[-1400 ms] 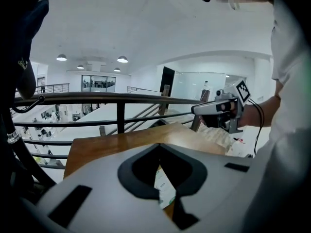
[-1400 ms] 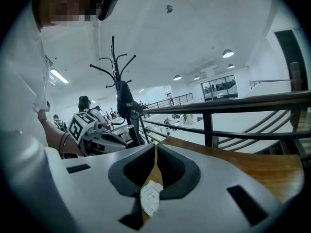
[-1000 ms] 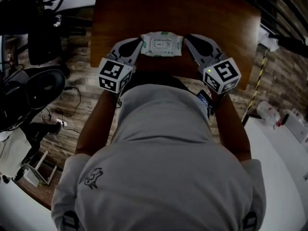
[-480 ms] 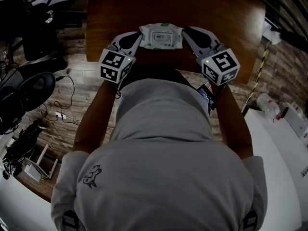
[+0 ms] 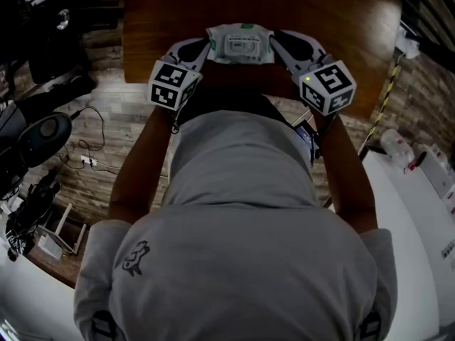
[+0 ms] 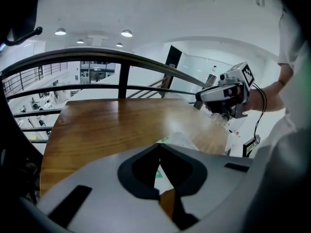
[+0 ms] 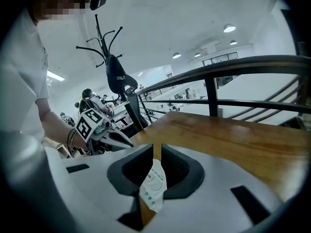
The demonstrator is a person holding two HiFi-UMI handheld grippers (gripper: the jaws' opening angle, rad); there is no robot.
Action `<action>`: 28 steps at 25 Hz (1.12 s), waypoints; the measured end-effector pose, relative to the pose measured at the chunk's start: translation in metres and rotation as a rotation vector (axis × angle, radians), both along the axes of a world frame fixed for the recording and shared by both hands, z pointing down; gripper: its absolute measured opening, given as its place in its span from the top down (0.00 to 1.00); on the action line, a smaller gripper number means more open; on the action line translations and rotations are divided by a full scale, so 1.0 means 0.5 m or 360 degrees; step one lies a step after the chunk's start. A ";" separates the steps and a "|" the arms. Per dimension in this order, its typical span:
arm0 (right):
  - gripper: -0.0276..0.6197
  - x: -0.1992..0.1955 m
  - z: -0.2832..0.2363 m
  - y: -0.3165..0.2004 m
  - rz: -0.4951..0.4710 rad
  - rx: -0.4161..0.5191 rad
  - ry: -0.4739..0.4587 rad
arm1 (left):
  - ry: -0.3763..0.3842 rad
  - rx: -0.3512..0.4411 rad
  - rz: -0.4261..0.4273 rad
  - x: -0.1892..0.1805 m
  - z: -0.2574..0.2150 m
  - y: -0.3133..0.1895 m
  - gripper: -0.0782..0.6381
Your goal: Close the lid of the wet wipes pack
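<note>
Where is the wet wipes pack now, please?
The wet wipes pack is top centre in the head view, by the wooden table's near edge, between the left claw and right claw.

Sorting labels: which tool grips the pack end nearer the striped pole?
The right tool, shut on the end of the wet wipes pack toward the striped pole; the left tool grips the opposite end.

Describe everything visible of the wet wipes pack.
The wet wipes pack is a soft white pouch with a green mark at its far edge and a rectangular centre lid that looks flat. It is level over the wooden table, its ends pinched by the left hand-held gripper and the right hand-held gripper.
</note>
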State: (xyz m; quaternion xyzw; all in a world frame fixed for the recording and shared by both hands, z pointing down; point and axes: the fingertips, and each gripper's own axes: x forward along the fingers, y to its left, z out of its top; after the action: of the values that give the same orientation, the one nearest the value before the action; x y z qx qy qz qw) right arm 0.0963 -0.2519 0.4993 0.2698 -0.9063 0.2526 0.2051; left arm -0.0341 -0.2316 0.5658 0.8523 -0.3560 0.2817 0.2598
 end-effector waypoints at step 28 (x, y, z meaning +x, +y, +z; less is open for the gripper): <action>0.83 -0.046 0.130 0.007 -0.0040 -0.0225 0.0019 | -0.0066 -0.0196 0.0141 0.030 0.143 0.028 0.87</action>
State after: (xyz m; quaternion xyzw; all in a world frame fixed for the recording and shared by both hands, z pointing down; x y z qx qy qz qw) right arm 0.0731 -0.2484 0.5644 0.2448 -0.8883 0.3117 0.2322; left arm -0.0189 -0.2176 0.6371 0.8436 -0.3054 0.3318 0.2916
